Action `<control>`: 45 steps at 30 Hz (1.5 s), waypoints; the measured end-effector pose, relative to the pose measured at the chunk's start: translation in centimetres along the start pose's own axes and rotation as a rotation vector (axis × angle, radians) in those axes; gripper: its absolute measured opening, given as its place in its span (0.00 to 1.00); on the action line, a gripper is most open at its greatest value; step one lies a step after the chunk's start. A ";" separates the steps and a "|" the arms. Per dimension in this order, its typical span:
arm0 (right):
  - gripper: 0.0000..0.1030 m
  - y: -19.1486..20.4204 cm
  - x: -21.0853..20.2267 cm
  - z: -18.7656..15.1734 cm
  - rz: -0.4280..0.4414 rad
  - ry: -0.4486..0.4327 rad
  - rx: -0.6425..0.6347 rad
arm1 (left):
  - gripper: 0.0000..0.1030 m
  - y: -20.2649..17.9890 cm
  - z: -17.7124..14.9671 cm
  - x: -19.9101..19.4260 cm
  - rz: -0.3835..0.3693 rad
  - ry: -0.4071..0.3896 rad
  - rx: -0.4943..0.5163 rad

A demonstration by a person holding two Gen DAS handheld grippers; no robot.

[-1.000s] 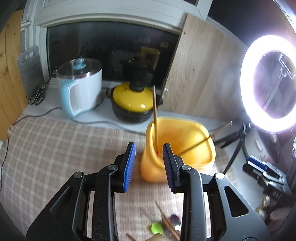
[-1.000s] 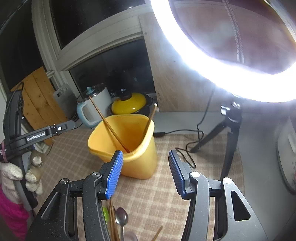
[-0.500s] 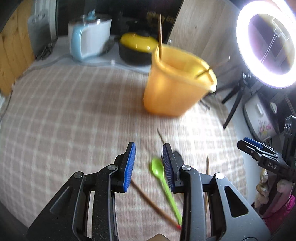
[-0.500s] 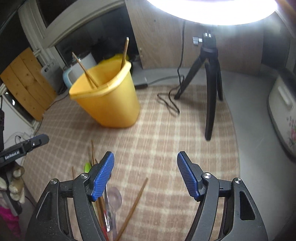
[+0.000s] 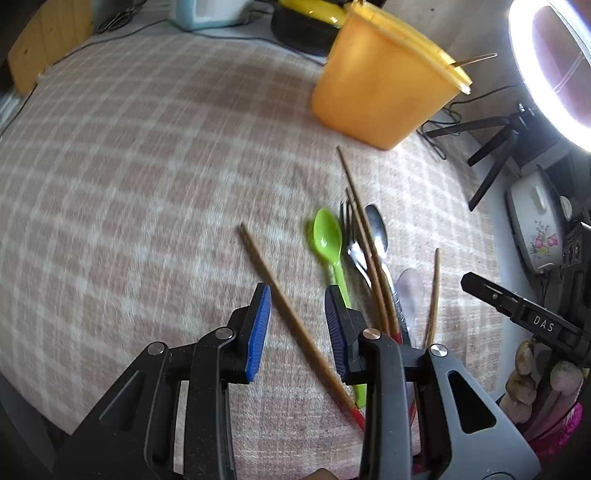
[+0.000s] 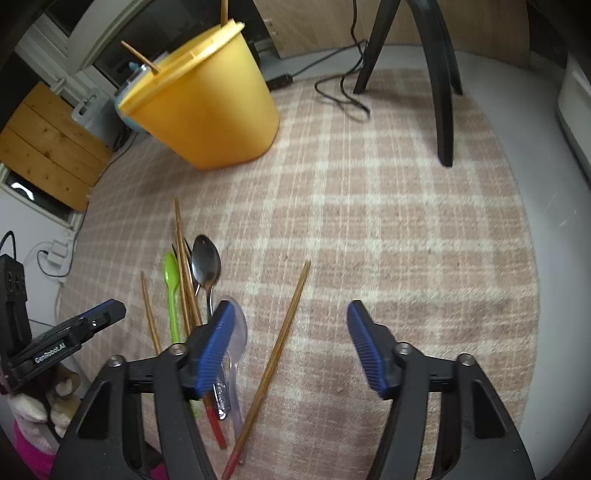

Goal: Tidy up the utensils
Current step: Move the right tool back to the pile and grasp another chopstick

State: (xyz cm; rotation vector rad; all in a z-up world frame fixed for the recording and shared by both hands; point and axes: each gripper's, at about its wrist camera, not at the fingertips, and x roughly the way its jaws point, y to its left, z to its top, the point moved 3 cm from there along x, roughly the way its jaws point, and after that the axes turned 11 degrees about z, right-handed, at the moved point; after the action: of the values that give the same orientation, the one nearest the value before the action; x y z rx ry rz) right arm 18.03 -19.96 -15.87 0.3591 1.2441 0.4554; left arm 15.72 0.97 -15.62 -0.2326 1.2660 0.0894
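Loose utensils lie on the checked cloth point(image 5: 129, 166): a green spoon point(image 5: 327, 236), a fork point(image 5: 349, 236), a metal spoon point(image 5: 376, 229), a clear plastic spoon point(image 6: 236, 332) and several wooden chopsticks. My left gripper point(image 5: 297, 291) hangs just above one lone chopstick point(image 5: 280, 291), which lies between its narrowly open jaws untouched. My right gripper point(image 6: 291, 306) straddles another chopstick point(image 6: 277, 354); its jaws are closing and the pads are clear of it. The yellow tub point(image 5: 380, 81) stands behind with chopsticks leaning in it. The same tub point(image 6: 207, 107) also shows in the right wrist view.
A ring light point(image 5: 554, 66) on a black tripod point(image 6: 439, 92) stands at the right, with a cable point(image 6: 343, 99) trailing on the cloth. A flowered rice cooker point(image 5: 535, 229) sits by the right edge. A kettle point(image 5: 207, 11) and a yellow pot point(image 5: 306, 14) stand behind the tub.
Both grippers have come down and tilted toward the utensils on the cloth, and the tub has slid to the top of both views. The right jaws widened, then narrowed a little.
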 end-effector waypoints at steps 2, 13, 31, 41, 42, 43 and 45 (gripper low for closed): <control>0.49 -0.1 0.5 -0.4 0.004 0.021 0.010 | 0.29 -0.1 -0.6 0.4 0.000 0.015 -0.016; 0.33 -0.5 2.1 -1.2 0.016 0.088 0.066 | 0.29 -0.7 -1.6 2.6 0.039 0.050 -0.025; 0.09 2.3 4.3 -0.9 -0.094 0.178 -0.114 | 0.10 -1.2 -0.8 3.7 0.067 0.024 0.148; 0.05 1.0 4.1 -0.1 -0.077 0.221 -0.116 | 0.03 -0.2 0.0 2.9 0.077 0.058 0.233; 0.05 1.0 4.2 -0.2 -0.080 0.228 -0.118 | 0.09 -0.1 0.0 3.1 0.082 0.071 0.221; 0.05 1.2 4.3 -0.1 -0.087 0.240 -0.123 | 0.26 0.0 0.1 3.2 0.088 0.088 0.210; 0.05 1.2 4.5 0.1 -0.101 0.257 -0.130 | 0.33 0.2 0.2 3.6 0.083 0.119 0.179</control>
State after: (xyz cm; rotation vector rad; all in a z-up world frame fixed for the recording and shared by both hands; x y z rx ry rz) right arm 19.07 -16.60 -18.90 0.1288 1.4668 0.5039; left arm 16.95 0.98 -19.00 -0.0306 1.3934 0.0335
